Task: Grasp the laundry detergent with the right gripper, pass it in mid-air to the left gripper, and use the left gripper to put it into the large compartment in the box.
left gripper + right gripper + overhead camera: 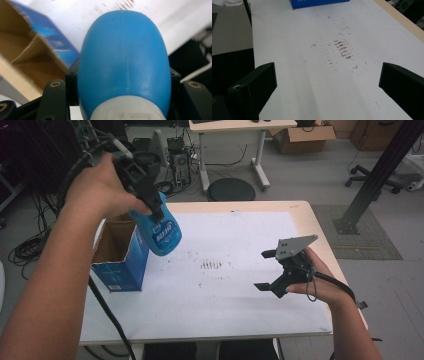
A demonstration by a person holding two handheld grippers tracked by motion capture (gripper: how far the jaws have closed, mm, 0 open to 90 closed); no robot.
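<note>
A blue plastic bottle (161, 230) with a white cap hangs tilted above the table, just right of an open blue cardboard box (120, 252). My left gripper (152, 207) is shut on the bottle near its cap end. In the left gripper view the bottle (124, 62) swells out between the two black jaws, with the box's brown inside (22, 55) to its left. My right gripper (267, 270) rests on the white sheet at the right of the table, open with nothing between its jaws. In the right gripper view the box's blue wall (319, 3) stands at the far end.
The white sheet (225, 290) covers most of the table and bears reddish-brown smudges (211, 265) in its middle. A black cable (107, 312) trails from the left gripper over the table's front left. Beyond the table stand a round black stool (231, 189) and another desk.
</note>
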